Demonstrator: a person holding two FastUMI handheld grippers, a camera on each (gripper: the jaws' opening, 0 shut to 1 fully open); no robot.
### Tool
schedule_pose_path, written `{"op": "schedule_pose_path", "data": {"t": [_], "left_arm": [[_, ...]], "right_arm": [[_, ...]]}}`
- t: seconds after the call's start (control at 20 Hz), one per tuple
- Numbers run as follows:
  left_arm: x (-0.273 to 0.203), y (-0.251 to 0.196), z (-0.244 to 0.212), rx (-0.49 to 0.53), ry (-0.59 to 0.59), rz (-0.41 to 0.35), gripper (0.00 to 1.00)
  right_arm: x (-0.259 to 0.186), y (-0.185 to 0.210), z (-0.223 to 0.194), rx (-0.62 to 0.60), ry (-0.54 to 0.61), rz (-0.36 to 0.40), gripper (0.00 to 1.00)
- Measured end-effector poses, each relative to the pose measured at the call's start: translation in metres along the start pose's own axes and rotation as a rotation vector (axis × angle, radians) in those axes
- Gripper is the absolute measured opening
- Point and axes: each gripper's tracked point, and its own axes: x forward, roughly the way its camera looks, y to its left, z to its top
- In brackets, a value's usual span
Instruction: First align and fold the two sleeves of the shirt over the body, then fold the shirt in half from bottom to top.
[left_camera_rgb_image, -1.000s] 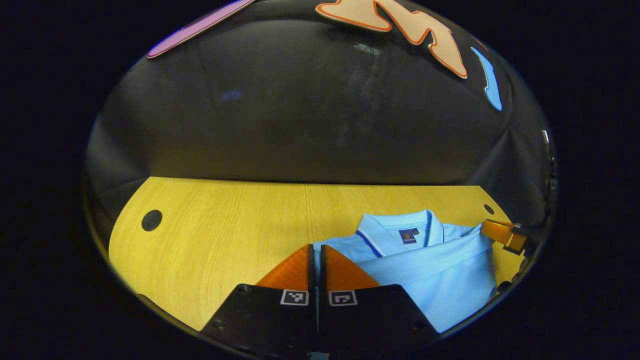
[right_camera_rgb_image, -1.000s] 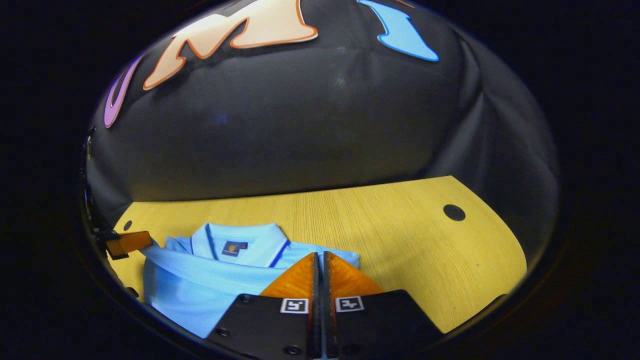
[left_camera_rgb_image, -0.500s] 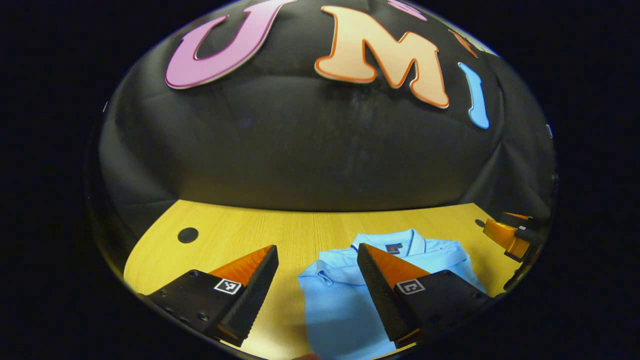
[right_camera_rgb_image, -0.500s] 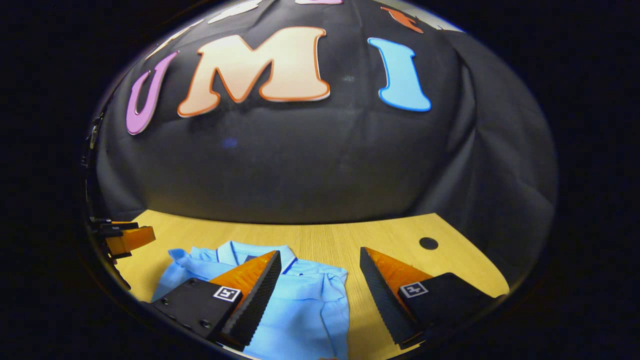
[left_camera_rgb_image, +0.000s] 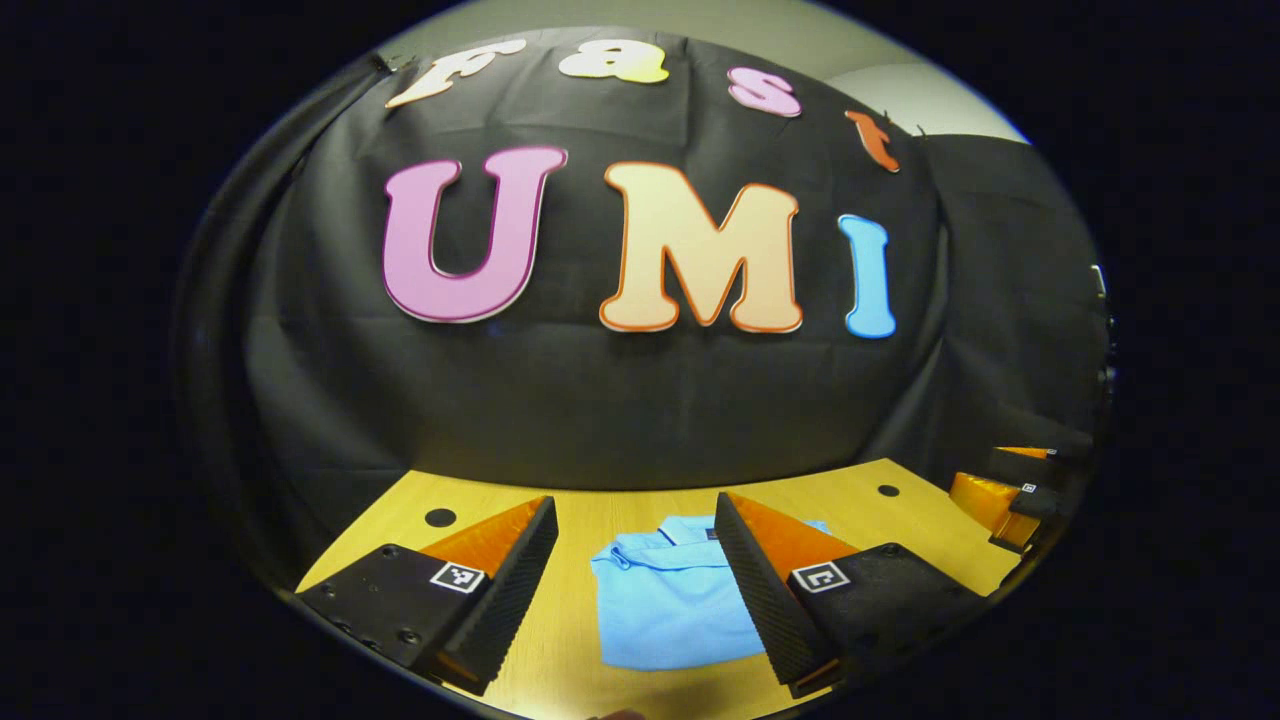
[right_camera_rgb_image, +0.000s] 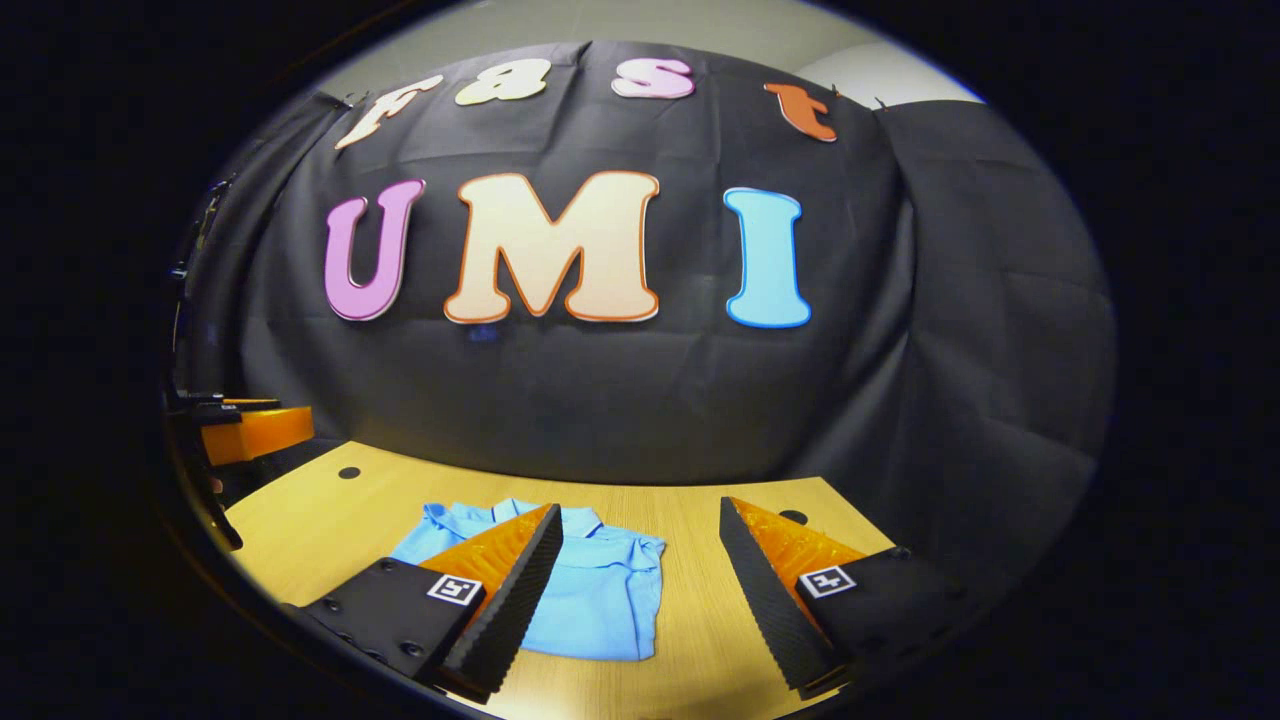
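Hovering with both tongs, left gripper (left_camera_rgb_image: 636, 545) and right gripper (right_camera_rgb_image: 636, 550), gaping wide and holding nothing above the folded shirt (left_camera_rgb_image: 668, 600) lying at six o'clock on the table (right_camera_rgb_image: 700, 620), judging it finished, withdrawing straight up without snagging, right gripper view revealing its side edge.

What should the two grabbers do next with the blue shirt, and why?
Probably just draw both grippers away and stop. The shirt lies folded in a compact bundle on the table, collar at the far end, and the left gripper and right gripper hold nothing, jaws open.
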Motion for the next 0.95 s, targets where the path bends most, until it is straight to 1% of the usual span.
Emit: {"op": "schedule_pose_path", "data": {"t": [0.1,0.2,0.4,0.55,0.65,0.75,0.95], "left_arm": [[-0.028,-0.006,0.008,0.006,-0.018,0.0,0.94],[-0.051,-0.009,0.013,0.017,-0.03,0.011,0.95],[-0.09,-0.013,0.016,0.029,-0.042,0.032,0.95],[-0.114,-0.011,0.025,0.033,-0.062,0.044,0.95],[-0.125,-0.01,0.032,0.038,-0.077,0.047,0.95],[-0.131,-0.008,0.038,0.049,-0.087,0.052,0.95],[-0.137,-0.007,0.049,0.049,-0.116,0.047,0.94]], "right_arm": [[-0.028,0.004,0.013,0.016,-0.025,0.017,0.99],[-0.054,0.006,0.021,0.02,-0.044,0.031,0.99],[-0.091,0.011,0.029,0.03,-0.075,0.048,0.99],[-0.109,0.012,0.029,0.048,-0.064,0.053,0.99],[-0.115,0.011,0.036,0.064,-0.076,0.052,0.99],[-0.119,0.006,0.045,0.062,-0.107,0.04,0.99],[-0.125,0.008,0.057,0.052,-0.133,0.048,0.99]]}}
